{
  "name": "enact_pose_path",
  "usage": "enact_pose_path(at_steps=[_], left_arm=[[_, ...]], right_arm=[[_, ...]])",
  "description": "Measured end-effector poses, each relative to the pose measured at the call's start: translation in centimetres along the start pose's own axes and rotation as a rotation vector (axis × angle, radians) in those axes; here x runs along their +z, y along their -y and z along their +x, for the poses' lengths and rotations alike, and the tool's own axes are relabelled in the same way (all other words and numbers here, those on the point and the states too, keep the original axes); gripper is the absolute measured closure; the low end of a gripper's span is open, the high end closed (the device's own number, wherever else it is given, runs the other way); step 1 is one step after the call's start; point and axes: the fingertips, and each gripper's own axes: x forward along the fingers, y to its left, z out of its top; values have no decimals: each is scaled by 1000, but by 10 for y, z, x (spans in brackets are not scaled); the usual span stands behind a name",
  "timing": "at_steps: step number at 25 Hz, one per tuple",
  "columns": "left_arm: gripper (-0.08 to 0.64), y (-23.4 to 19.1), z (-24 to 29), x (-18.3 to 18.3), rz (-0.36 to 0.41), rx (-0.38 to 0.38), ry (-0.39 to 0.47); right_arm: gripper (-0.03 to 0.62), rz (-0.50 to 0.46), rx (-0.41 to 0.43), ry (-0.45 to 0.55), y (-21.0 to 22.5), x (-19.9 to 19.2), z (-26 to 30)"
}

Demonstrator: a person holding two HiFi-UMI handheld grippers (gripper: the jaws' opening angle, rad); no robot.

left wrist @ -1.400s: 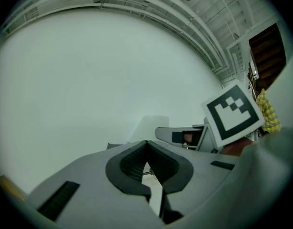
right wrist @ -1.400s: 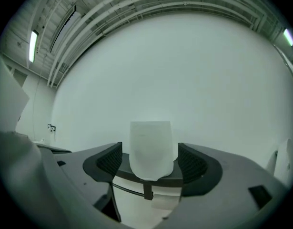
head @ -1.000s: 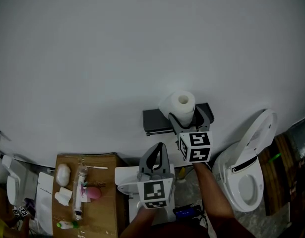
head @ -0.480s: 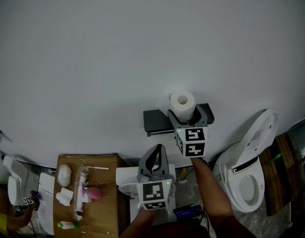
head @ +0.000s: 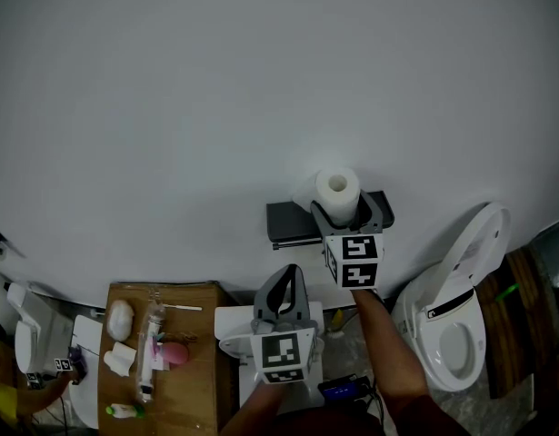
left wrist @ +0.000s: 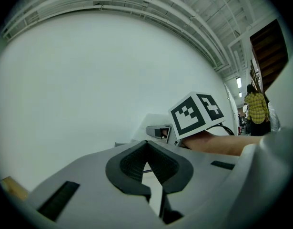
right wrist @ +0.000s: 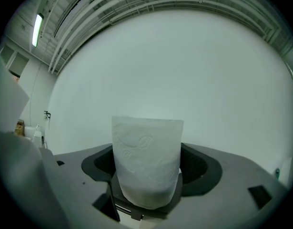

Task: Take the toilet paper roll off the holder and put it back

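The right claw (head: 344, 211) is clamped on the white embossed toilet paper roll (head: 337, 189), one dark pad pressed to each side. It holds the roll upright against the white wall, right at the dark grey wall-mounted holder (head: 290, 222). The left claw (head: 289, 282) hangs lower, closed on nothing, apart from the roll.

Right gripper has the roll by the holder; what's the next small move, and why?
Probably ease the right gripper down toward the holder, keeping the grip: its jaws are shut on the toilet paper roll, held upright by it. The left gripper is shut, empty.
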Motion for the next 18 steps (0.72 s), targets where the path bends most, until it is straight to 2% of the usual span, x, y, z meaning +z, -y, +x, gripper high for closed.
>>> enact_pose_path(at_steps=[12,18], left_arm=[[549,4,-5,2,-4,-6,8],[549,2,-4,0,-14,8,-1]], right_arm=[[221,25,-14,98,10,57,-32],[221,28,-17,114,15,67,-49]])
